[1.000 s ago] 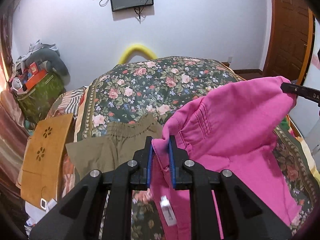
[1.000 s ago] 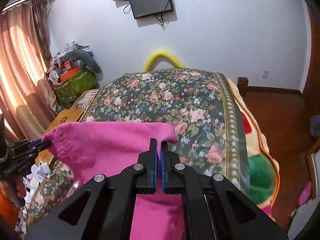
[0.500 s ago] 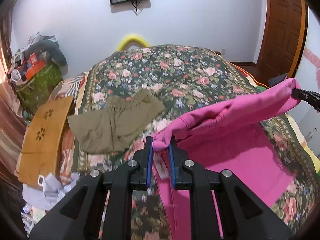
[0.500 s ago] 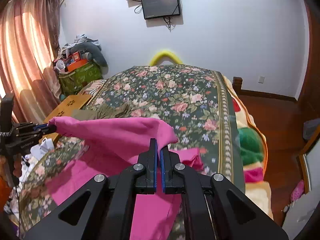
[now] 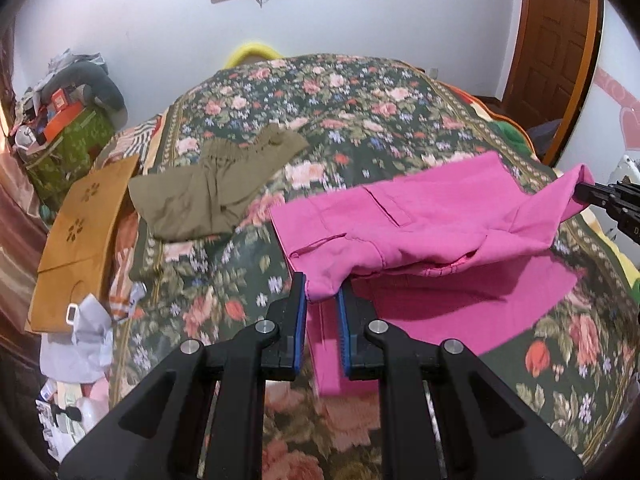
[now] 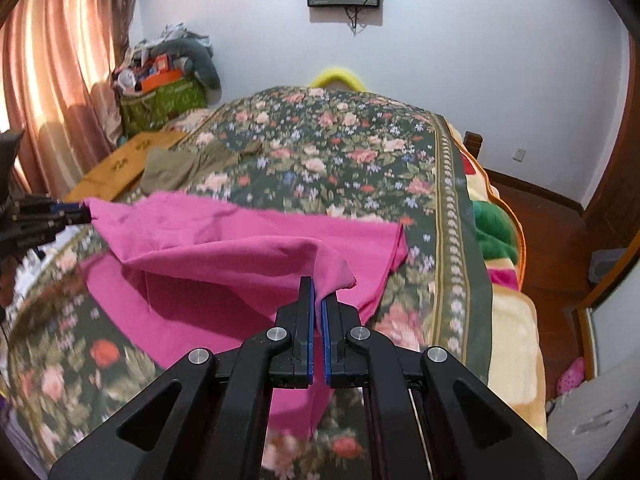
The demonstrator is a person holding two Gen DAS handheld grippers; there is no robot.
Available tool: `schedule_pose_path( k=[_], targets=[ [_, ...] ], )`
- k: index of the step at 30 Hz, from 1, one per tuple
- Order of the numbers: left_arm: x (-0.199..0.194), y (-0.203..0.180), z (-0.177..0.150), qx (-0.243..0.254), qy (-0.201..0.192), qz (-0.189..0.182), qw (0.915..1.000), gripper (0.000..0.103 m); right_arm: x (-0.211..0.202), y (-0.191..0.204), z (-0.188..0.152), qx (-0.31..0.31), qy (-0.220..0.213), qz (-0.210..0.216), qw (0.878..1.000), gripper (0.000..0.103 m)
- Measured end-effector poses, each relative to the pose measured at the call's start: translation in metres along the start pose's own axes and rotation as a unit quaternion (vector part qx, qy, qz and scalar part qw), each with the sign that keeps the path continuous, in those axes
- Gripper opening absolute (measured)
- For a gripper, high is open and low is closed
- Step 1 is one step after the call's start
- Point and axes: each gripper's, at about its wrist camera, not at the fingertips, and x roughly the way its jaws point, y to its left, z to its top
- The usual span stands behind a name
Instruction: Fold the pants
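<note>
The pink pants are stretched between both grippers low over the floral bedspread, their far part lying on it. My left gripper is shut on one corner of the pants' raised edge. My right gripper is shut on the other corner of the pink pants. The right gripper also shows at the right edge of the left wrist view, and the left gripper at the left edge of the right wrist view.
Olive-green shorts lie on the bedspread to the left of the pink pants. A brown paper bag and crumpled paper lie off the bed's left side. A wooden door stands at right.
Both grippers have come down and forward with the pink pants. The pants, first held up high, now lie partly spread on the bedspread.
</note>
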Motion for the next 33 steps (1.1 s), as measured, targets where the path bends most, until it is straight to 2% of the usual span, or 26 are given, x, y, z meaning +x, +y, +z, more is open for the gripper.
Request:
schedule_pose_path(
  k=[7,13,18,24,26,27,29,30,31,32,33],
  targets=[
    [0.000,-0.002,-0.021,-0.003,0.017,-0.007,0.9998,0.014,-0.001,-0.002,-0.023,0.005,0.025,-0.003,1.000,0.003],
    [0.003,-0.003,-0.037,0.005,0.032,0.006,0.9995,0.014,0.001,0.001,-0.044,0.017,0.058,0.005,0.998,0.004],
    [-0.001,0.000,-0.049,0.002,0.040,0.004,0.9992,0.014,-0.003,0.001,-0.057,0.025,0.077,0.006,0.997,0.004],
    [-0.014,0.006,-0.051,-0.011,0.036,0.007,0.9993,0.015,-0.016,-0.005,-0.062,0.066,0.079,0.029,0.994,0.004],
    [-0.020,0.005,-0.049,-0.010,0.034,0.001,0.9994,0.015,-0.025,-0.002,-0.060,0.065,0.071,0.033,0.995,0.007],
    [-0.023,0.004,-0.047,-0.008,0.033,-0.001,0.9994,0.016,-0.028,0.000,-0.058,0.064,0.065,0.035,0.995,0.011],
    [-0.029,0.001,-0.043,-0.003,0.023,-0.001,0.9997,0.019,-0.037,0.005,-0.052,0.056,0.048,0.037,0.997,0.020],
    [-0.032,-0.001,-0.040,0.001,0.019,0.002,0.9998,0.025,-0.041,0.009,-0.049,0.050,0.039,0.038,0.997,0.026],
    [-0.035,-0.003,-0.038,0.005,0.015,0.006,0.9999,0.037,-0.042,0.011,-0.045,0.046,0.034,0.039,0.998,0.032],
    [-0.037,-0.005,-0.036,0.009,0.011,0.008,0.9999,0.043,-0.046,0.017,-0.041,0.036,0.024,0.043,0.998,0.034],
    [-0.038,-0.008,-0.033,0.013,0.007,0.009,0.9999,0.056,-0.047,0.021,-0.037,0.029,0.018,0.048,0.998,0.039]
  ],
)
